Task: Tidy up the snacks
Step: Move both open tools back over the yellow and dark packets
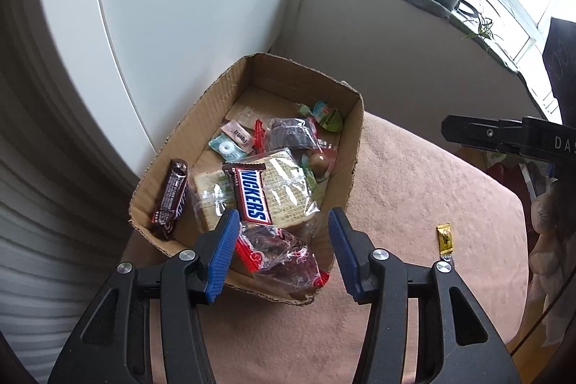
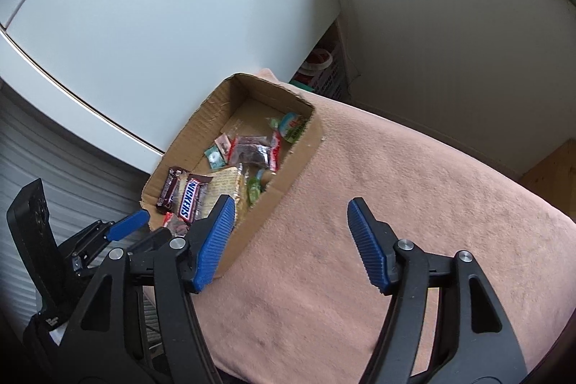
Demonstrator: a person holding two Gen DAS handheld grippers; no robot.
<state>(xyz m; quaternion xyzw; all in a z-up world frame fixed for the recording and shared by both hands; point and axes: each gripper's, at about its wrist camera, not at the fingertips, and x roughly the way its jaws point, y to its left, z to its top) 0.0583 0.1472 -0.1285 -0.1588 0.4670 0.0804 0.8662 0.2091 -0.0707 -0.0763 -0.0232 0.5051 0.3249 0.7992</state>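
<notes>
A small gold foil snack sachet (image 1: 444, 240) is left on the pink cloth (image 1: 414, 189), apart from the cardboard box (image 1: 354, 146). Light and crinkly, it is best pinched mid-body. Both the left gripper (image 1: 282, 252) and right gripper (image 2: 288, 240) are spread, empty.

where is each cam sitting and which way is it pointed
Left wrist: sits on the left gripper, looking steeply down past its open blue pads into the cardboard box of snacks; the right gripper's black body enters at the right edge, and a gold packet lies on the pink cloth.
Right wrist: sits on the right gripper, open over the cloth beside the box; the left gripper shows at lower left.
Shared: the box, the Snickers bar, the cloth.
</notes>
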